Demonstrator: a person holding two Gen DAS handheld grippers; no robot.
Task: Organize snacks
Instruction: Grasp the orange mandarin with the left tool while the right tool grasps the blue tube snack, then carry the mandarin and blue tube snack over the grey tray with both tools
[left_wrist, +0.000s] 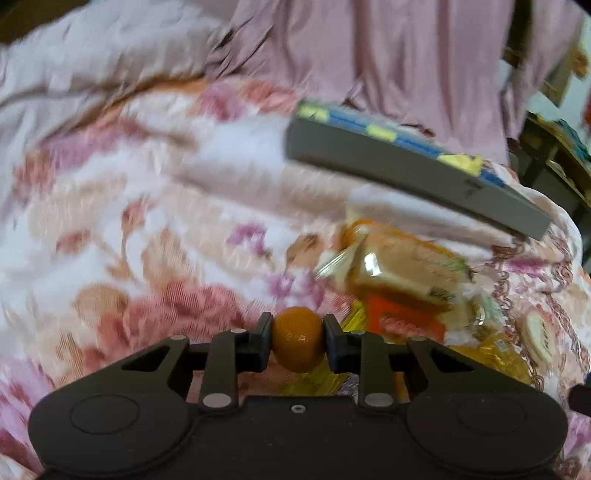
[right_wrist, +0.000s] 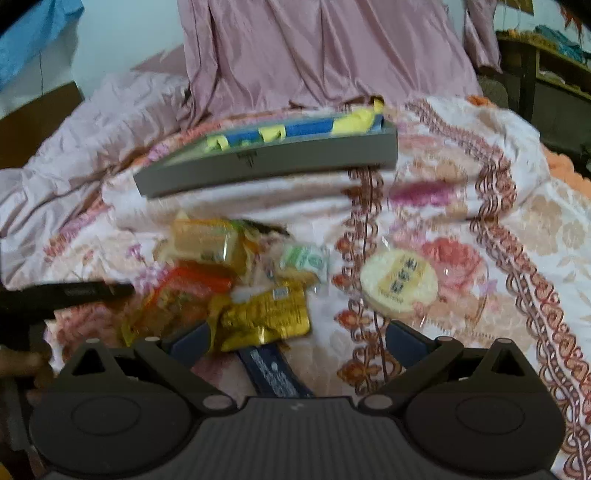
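Over floral bedspread (left_wrist: 147, 221), left gripper (left_wrist: 298, 341) pinches orange ball (left_wrist: 298, 343); right gripper (right_wrist: 297, 341) spread wide above snack packets (right_wrist: 236, 288).

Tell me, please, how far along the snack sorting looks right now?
Done: the shallow grey tray already holds blue and yellow packets. In hand: the left gripper is shut on a small round orange snack. Left: the pile of wrapped snacks and round white packet lie on the floral bedspread; the right gripper is open.

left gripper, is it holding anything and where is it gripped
The left gripper is shut on a small round orange ball-shaped snack, pinched at its two opposite sides. The right gripper is open and holds nothing.
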